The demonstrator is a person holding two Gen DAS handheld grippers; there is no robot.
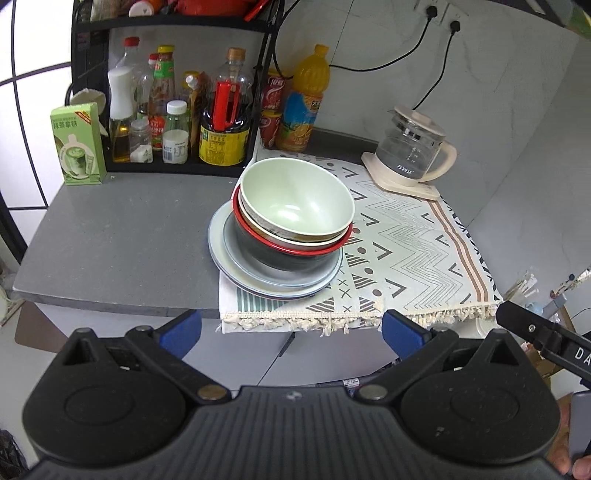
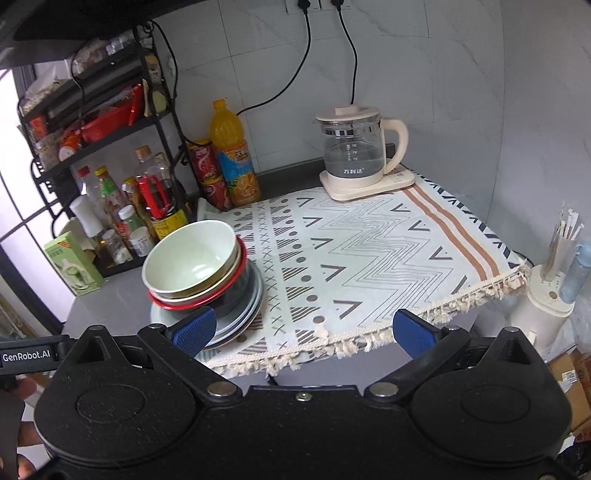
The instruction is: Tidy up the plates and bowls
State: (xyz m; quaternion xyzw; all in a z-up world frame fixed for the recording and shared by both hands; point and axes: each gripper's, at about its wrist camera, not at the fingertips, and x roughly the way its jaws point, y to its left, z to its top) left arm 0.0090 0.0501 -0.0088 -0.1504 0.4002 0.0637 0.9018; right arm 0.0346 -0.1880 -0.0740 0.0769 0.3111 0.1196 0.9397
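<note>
On the grey bench (image 1: 122, 236), at the left edge of the patterned cloth (image 1: 406, 240), stood one stack of dishes: a pale green bowl (image 1: 295, 197) nested in a cream bowl (image 1: 258, 227), that inside a black bowl with a red rim (image 1: 288, 254), and all three resting on two stacked grey plates (image 1: 236, 269). The plates overlapped the cloth's left border, partly on cloth and partly on bare bench, near the front edge. From the right wrist view the bowls leaned slightly to the left in the stack (image 2: 192, 266).

Both tools hung off the front edge of the bench, touching nothing. The left gripper (image 1: 291, 328) had its blue pads (image 1: 181, 328) spread wide apart with nothing between them, pointed at the stack. The right gripper (image 2: 304, 330) was likewise spread wide and empty; its left pad (image 2: 195, 330) appeared in front of the plates' near rim, though whether it touched them could not be told.

Toward the back right corner a glass kettle (image 2: 351, 151) sat on its cream base on the cloth. At the back edge stood an orange juice bottle (image 1: 304, 107) and stacked red cans (image 1: 271, 110), beside a black rack (image 1: 166, 22) holding sauce bottles (image 1: 221, 122). A green carton (image 1: 77, 144) stood at the back left of the bench.
</note>
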